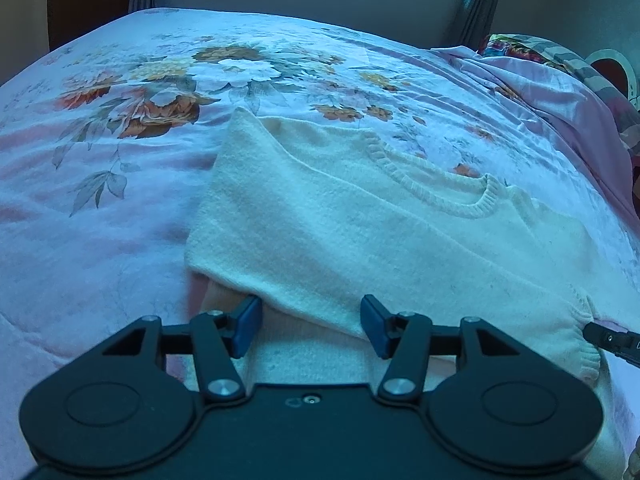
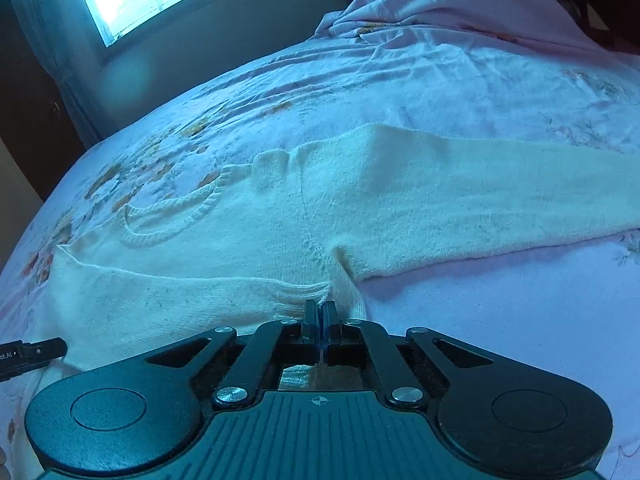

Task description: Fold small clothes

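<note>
While pinching sweater (image 2: 248,240): right gripper (image 2: 320,314).

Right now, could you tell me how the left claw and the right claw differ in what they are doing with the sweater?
The left claw is open, its pads spread at the folded edge of the sweater, while the right claw is shut on the ribbed cuff. The left grips nothing; the right pinches knit between its pads. Both sit low over the same cream sweater on the bedspread.
</note>
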`<move>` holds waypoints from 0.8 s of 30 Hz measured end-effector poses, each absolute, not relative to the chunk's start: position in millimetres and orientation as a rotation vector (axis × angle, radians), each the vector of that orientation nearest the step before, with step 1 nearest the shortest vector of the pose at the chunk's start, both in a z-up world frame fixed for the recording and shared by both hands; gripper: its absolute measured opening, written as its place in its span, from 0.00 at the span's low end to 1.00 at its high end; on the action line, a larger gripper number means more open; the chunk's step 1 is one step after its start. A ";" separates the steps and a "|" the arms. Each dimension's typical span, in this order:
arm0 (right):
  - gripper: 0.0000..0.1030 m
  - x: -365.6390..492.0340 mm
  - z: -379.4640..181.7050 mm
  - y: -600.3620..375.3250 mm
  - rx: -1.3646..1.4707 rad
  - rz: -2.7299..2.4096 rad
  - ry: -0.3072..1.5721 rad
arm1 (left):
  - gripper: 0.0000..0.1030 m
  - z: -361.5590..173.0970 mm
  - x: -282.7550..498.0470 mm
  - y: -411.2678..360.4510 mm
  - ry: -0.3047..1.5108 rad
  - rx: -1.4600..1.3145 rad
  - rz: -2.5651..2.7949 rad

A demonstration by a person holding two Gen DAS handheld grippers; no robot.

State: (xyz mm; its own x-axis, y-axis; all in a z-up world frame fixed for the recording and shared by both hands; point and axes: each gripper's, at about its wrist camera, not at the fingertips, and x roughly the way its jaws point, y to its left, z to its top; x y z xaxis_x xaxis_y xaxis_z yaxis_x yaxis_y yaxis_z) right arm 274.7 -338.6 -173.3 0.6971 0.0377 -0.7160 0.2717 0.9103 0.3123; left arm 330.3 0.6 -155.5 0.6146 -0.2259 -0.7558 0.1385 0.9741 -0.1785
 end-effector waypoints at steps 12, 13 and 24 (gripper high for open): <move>0.05 311.0 -171.6 -275.3 0.152 -0.043 0.816 | 0.51 -156.2 410.0 -6.2 0.905 -0.138 -0.230; 0.05 313.6 -184.9 -276.6 0.106 -0.060 0.851 | 0.51 -158.8 422.2 -5.5 0.907 -0.145 -0.226; 0.05 291.0 -175.2 -275.1 0.066 -0.028 0.775 | 0.51 -155.3 440.7 19.3 0.920 -0.198 -0.238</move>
